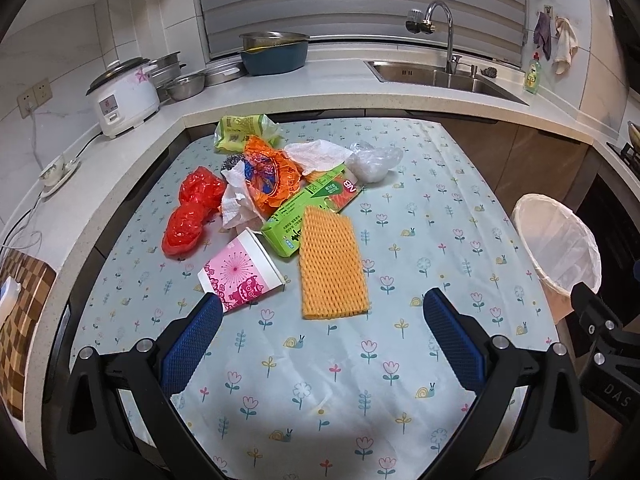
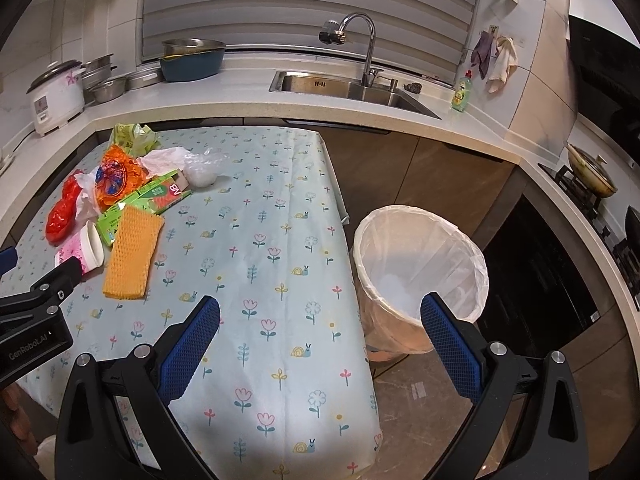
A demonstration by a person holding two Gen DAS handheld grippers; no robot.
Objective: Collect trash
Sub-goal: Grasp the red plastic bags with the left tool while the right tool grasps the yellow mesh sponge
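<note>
A heap of trash lies on the flowered tablecloth [image 1: 440, 216]: an orange foam net [image 1: 332, 266], a pink paper cup [image 1: 240, 272] on its side, a green carton [image 1: 312, 204], red plastic [image 1: 192, 212], an orange wrapper [image 1: 268, 176], white tissue [image 1: 316, 152], a clear bag [image 1: 372, 162] and a green bag [image 1: 240, 130]. My left gripper [image 1: 322, 308] hovers open just in front of the cup and net, holding nothing. My right gripper [image 2: 320, 310] is open and empty over the table's right edge, beside the lined waste bin [image 2: 420, 256]. The foam net [image 2: 132, 252] also shows far left there.
The bin [image 1: 560, 248] stands on the floor right of the table. A counter wraps around behind, with a rice cooker [image 1: 124, 96], metal bowls [image 1: 188, 84], a blue basin [image 1: 276, 56] and a sink [image 1: 440, 74] with tap. A stove with a wok [image 2: 592, 176] is at right.
</note>
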